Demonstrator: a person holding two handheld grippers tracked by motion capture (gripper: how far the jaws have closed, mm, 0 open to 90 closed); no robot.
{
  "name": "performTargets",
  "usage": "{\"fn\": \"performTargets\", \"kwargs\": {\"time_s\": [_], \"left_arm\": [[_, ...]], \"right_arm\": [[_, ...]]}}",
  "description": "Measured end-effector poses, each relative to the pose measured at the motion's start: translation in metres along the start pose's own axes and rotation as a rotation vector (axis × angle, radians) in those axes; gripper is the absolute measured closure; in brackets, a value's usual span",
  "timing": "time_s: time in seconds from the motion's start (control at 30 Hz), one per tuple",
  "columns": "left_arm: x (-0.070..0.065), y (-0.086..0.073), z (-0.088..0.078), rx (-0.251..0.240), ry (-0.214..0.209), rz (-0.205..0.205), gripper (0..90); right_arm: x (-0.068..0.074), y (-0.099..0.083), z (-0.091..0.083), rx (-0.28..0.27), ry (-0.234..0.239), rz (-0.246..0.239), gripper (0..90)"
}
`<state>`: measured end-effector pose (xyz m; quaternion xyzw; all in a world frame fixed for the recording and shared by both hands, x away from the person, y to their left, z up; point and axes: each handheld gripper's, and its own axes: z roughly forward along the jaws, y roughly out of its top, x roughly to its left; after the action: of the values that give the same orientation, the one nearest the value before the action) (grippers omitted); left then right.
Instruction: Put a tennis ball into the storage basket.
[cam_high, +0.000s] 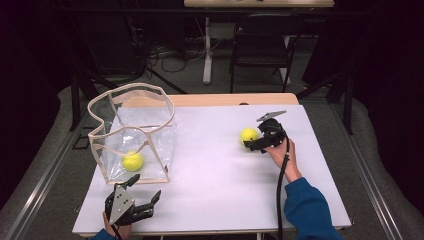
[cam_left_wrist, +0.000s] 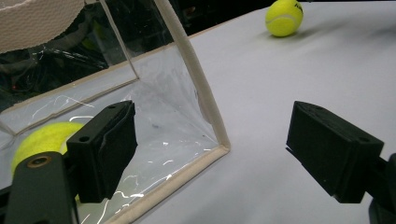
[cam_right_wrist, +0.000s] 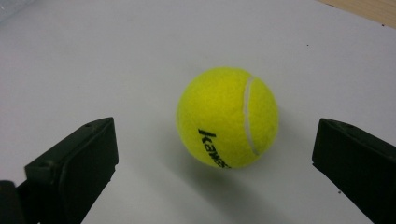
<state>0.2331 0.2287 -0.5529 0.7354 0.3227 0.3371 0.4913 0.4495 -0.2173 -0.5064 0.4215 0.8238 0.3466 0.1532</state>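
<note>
A white sheet (cam_high: 215, 170) is covering the wooden table in a dark room, with a black chair (cam_high: 262, 47) standing beyond the far edge. A yellow tennis ball (cam_right_wrist: 228, 117) is lying on the sheet toward the right, between the spread jaws of the right gripper (cam_high: 256, 142), which is not touching it. Well to the left, a clear bag (cam_high: 135, 132) with cream edging is holding a second ball (cam_high: 132, 161). The left gripper (cam_high: 146, 189) is hovering released just near the bag's near corner.
</note>
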Motion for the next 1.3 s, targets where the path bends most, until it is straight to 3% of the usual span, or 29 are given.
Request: {"fn": "performTargets", "kwargs": {"time_s": [0.3, 0.87, 1.3], "left_arm": [[0.0, 0.0, 0.0, -0.001, -0.002, 0.001, 15.9], [0.0, 0.0, 0.001, -0.004, 0.0, -0.002, 15.9], [0.001, 0.0, 0.001, -0.004, -0.003, -0.003, 15.9]], "right_arm": [[0.0, 0.008, 0.016, 0.028, -0.014, -0.001, 0.0], [-0.006, 0.004, 0.041, 0.069, -0.025, 0.025, 0.2], [-0.007, 0.002, 0.05, 0.105, -0.067, 0.036, 16.5]]}}
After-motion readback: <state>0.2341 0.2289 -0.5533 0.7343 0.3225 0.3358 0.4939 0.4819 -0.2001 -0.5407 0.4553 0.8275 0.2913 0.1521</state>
